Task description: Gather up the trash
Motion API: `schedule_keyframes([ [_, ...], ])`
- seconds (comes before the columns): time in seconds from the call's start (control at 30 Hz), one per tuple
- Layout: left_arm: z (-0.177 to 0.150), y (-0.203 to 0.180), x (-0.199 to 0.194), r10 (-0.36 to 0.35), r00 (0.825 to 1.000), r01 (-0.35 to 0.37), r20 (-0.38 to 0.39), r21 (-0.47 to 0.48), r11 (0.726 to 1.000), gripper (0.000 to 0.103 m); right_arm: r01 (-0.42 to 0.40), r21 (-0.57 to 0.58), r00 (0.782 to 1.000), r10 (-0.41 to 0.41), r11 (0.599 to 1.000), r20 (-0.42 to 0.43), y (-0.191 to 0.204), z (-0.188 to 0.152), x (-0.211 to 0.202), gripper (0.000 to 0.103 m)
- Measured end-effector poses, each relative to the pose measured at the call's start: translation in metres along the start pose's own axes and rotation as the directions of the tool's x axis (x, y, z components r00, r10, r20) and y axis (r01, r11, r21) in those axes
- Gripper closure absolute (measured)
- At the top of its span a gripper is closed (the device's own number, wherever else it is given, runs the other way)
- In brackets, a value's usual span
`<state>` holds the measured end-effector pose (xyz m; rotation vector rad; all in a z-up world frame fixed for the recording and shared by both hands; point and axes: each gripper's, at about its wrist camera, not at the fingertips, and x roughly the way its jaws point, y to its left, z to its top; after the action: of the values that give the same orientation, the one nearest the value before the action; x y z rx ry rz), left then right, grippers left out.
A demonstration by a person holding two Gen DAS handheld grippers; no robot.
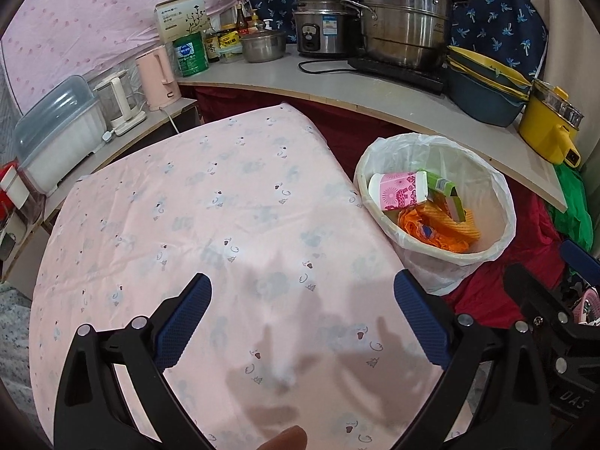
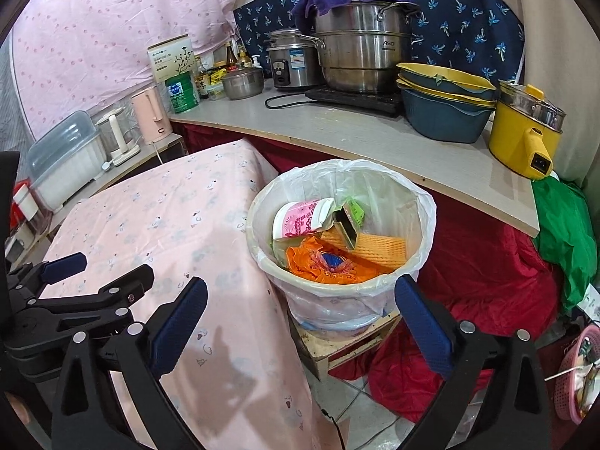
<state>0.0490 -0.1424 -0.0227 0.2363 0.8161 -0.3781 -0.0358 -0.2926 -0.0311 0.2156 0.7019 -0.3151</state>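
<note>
Pink table (image 1: 225, 206), left gripper (image 1: 300, 322) above – jaws apart, empty

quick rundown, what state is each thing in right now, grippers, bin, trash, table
left gripper: open, empty, over the table
right gripper: open, empty, facing the bin
trash bin: upright, bag-lined, partly filled
pink cup: on its side in the bin
green box: open, tilted in the bin
table: covered by pink cloth
</note>
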Motion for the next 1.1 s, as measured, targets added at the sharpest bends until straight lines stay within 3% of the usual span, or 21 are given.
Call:
schedule_keyframes([
  [1.1, -0.0034, -0.0061, 0.0069, 0.039, 0.999, -0.039, 0.003, -0.006, 0.999, 0.01, 0.043, -0.035, 0.999, -0.043, 0.998, -0.012, -0.0012, -0.0083, 0.0102, 0.007],
])
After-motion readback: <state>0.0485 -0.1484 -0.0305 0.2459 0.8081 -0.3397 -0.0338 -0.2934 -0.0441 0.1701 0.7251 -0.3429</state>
